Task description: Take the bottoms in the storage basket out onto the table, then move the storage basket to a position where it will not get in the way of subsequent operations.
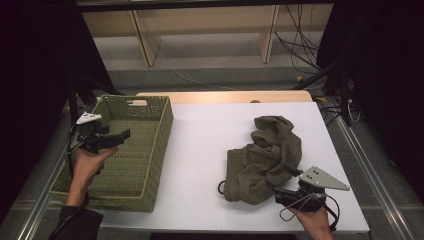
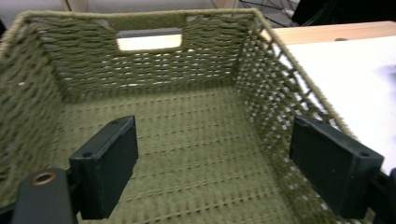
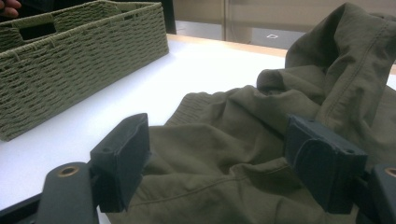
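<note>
The white table (image 1: 210, 150) spreads out in front of me, a strip of its wooden edge showing at the far side. On its left part sits the green woven basket (image 1: 150, 150), long and rectangular, with a cut-out handle slot in its far wall; through my left gripper view I look straight down into it and see its woven floor and that slot lit from behind.

On the right part of the table, well apart from the basket, lies the olive garment (image 1: 265, 155), crumpled in a loose heap with its ribbed hem spread toward me and folds piled up at the far end. A small dark loop sticks out at its near left edge.

My left gripper (image 1: 125, 134) hangs over the basket's left half, above the woven floor, pointing to the right across it in the high view. Its 2 jaws stand wide apart with nothing between them but the view of the weave below.

My right gripper (image 1: 280, 177) sits at the near right corner of the garment, aimed left and away from me. Its 2 jaws are spread wide too, 1 on each side of a low fold of cloth; in my right gripper view the fabric lies between and beneath them, but the pads do not press on it.
</note>
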